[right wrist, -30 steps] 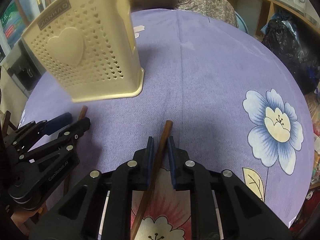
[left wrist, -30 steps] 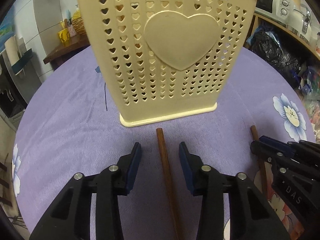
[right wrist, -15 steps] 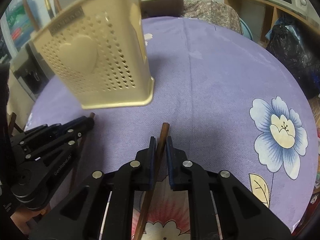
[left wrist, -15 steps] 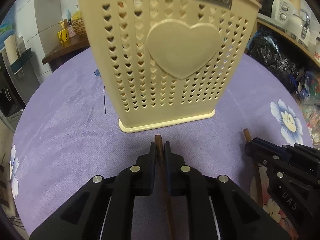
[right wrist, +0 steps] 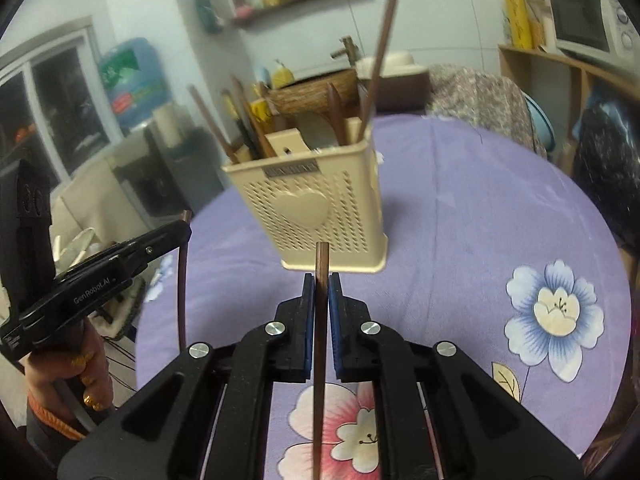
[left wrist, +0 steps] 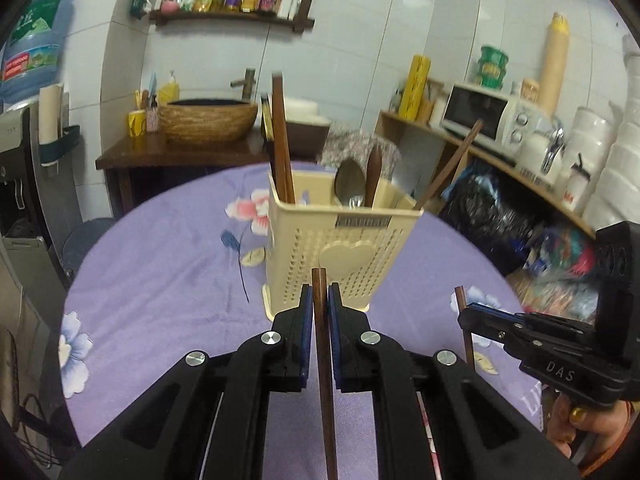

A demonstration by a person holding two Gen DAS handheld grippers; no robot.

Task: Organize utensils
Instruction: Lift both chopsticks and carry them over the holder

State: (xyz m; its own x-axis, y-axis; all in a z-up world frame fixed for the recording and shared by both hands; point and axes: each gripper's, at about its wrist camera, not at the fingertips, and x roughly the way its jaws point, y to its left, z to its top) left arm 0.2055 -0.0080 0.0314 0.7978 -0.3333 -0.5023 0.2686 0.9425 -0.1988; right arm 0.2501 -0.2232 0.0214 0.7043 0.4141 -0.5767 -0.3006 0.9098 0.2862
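The left gripper [left wrist: 319, 304] has its fingers [left wrist: 305, 320] clamped on a dark wooden chopstick [left wrist: 322, 344], which they stood open around on the counter [left wrist: 168, 280] a second ago; the stick now runs back between the fingers with its blunt tip poking just past them; the right gripper [right wrist: 319, 300] pinches a second chopstick [right wrist: 319, 320] the same way, its fingers having just finished closing on it. Both sticks have come up off the purple cloth; the cream utensil basket [left wrist: 340, 256], which loomed close over the fingers a second ago, now stands lower and farther ahead of both pairs of fingers, its open top in view. Inside it already stand several chopsticks [left wrist: 281, 140] and a spoon [left wrist: 349, 180]. So the pick-up looks done, and what seems left is carrying each tip over the rim and letting go; both sticks point at the basket's front wall, so they probably need tipping upright before they can drop in.
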